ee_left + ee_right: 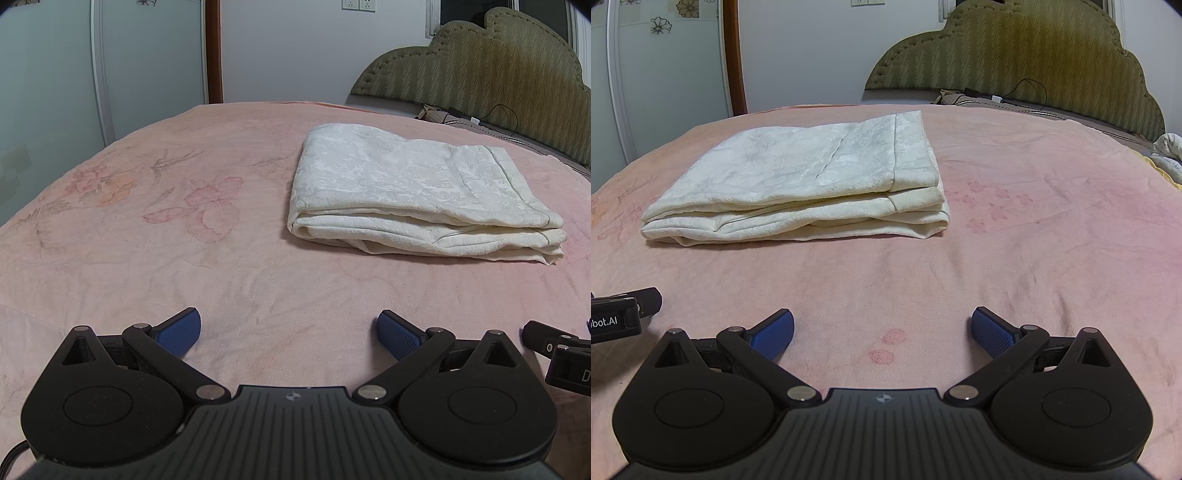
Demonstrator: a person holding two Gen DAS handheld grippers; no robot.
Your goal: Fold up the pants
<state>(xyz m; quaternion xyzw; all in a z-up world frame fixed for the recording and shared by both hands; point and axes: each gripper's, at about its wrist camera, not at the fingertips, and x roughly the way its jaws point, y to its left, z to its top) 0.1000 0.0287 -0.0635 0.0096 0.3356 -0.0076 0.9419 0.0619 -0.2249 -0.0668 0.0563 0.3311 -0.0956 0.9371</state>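
Cream pants [417, 192], folded in a stack, lie on pink bed [184, 258] ahead of both grippers, L gripper [289, 334] and R gripper [882, 334] low over bedspread w/ blue pads spread wide, holding nothing.

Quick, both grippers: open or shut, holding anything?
Left gripper: open, holding nothing, short of the folded cream pants.
Right gripper: open, holding nothing, over the pink bedspread.
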